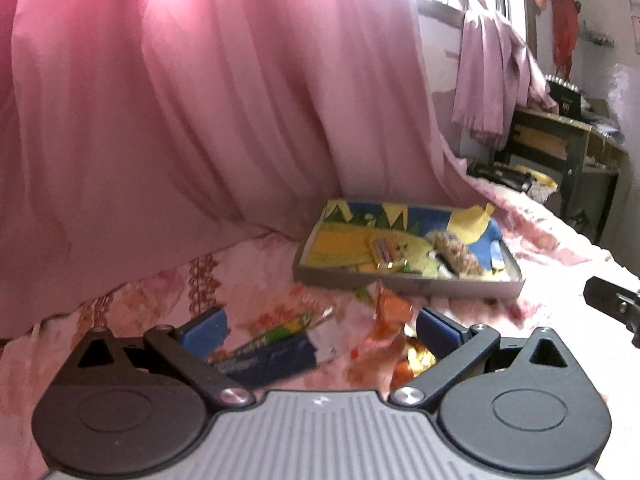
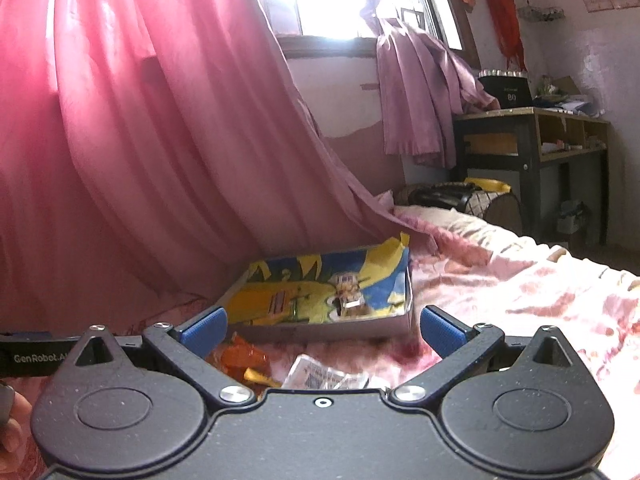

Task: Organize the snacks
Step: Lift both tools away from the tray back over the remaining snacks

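A shallow cardboard box (image 1: pixel 408 282) lined with yellow and blue paper lies on the pink bedspread; it holds a small packet (image 1: pixel 383 249) and a brown patterned snack (image 1: pixel 456 254). The box also shows in the right wrist view (image 2: pixel 332 330). My left gripper (image 1: pixel 322 326) is open above loose snacks: a dark blue packet (image 1: pixel 272 358) and orange wrappers (image 1: pixel 390 312). My right gripper (image 2: pixel 322 326) is open above orange wrappers (image 2: pixel 242 358) and a clear printed packet (image 2: pixel 320 374). The right gripper's body shows at the right edge of the left wrist view (image 1: pixel 616 304).
A pink curtain (image 1: pixel 180 120) hangs along the bed's far side behind the box. The floral bedspread (image 2: pixel 520 292) stretches right. A dark desk with shelves (image 2: pixel 532 148) stands in the far right corner, with a bag (image 2: pixel 448 194) below it.
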The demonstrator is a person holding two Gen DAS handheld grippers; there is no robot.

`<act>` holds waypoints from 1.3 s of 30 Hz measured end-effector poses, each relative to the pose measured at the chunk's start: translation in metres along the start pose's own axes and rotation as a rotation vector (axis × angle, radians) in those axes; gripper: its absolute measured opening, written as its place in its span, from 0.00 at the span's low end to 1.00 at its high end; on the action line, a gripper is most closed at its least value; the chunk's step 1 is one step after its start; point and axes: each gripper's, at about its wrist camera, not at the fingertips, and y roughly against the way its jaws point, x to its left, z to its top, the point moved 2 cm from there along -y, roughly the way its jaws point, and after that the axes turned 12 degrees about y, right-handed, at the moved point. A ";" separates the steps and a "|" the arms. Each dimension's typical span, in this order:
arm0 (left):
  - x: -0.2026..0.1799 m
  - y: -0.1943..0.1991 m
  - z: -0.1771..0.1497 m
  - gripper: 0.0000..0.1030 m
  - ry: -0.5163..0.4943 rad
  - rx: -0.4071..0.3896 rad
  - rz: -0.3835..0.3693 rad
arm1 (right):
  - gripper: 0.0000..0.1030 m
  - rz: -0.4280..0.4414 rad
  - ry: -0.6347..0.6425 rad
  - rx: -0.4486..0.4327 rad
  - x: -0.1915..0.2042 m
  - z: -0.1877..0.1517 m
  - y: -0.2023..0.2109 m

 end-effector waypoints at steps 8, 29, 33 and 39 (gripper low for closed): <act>0.010 -0.006 -0.021 1.00 -0.028 0.098 0.044 | 0.99 -0.014 -0.002 0.108 0.005 -0.016 -0.001; 0.011 -0.033 -0.028 1.00 -0.032 0.268 0.038 | 0.99 0.001 0.070 0.314 0.022 -0.038 -0.033; 0.013 -0.043 -0.030 1.00 -0.017 0.317 0.032 | 0.99 0.010 0.084 0.345 0.025 -0.041 -0.040; 0.011 -0.060 -0.032 1.00 -0.004 0.388 0.029 | 0.99 0.018 0.086 0.386 0.028 -0.046 -0.048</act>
